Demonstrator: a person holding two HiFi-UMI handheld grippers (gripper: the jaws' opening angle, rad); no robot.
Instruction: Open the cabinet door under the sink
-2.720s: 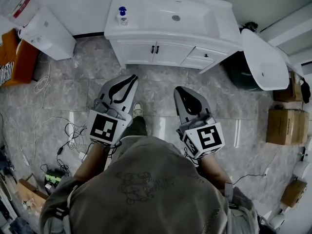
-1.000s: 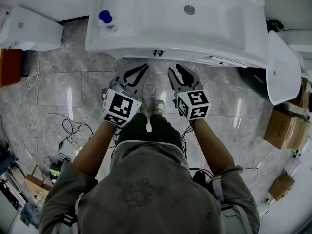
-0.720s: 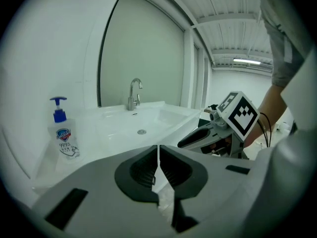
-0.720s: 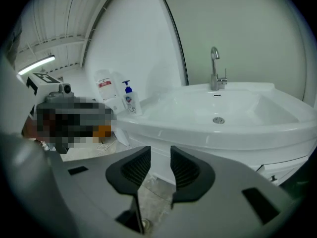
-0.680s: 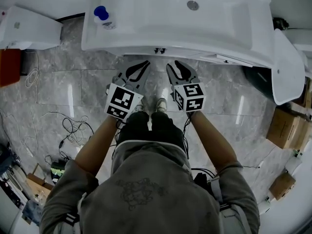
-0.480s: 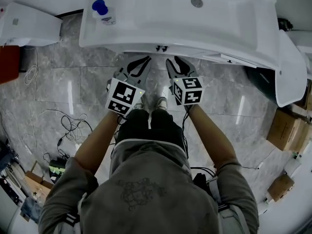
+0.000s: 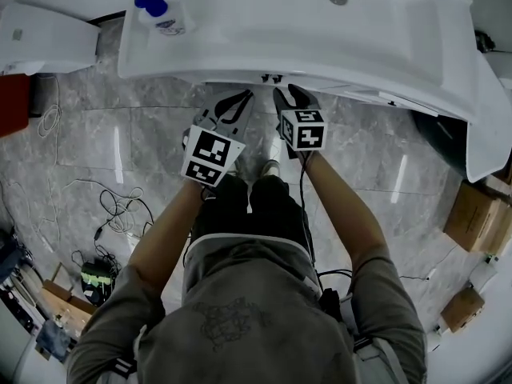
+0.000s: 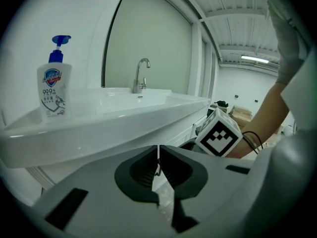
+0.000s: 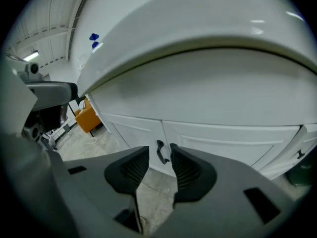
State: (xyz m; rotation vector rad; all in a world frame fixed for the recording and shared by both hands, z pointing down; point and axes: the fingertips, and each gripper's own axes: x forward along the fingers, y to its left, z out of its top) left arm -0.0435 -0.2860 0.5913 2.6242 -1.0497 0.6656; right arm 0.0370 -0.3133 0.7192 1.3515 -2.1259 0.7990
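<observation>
Head view, sink: white sink (image 7: 240,34) spans the top; soap bottle (image 7: 156,10) on its left corner.
Head view, claws: left gripper (image 7: 240,96) and right gripper (image 7: 288,94) side by side, tips near the dark door handles (image 7: 272,78) under the sink's front edge.
Left gripper view, claw: jaws together, nothing between; faucet (image 8: 141,76) beyond.
Right gripper view, claw: jaws apart, just been opening; one handle shows in the gap, pads clear of it.
Right gripper view, cabinet door (image 9: 131,133): closed, below the basin.
</observation>
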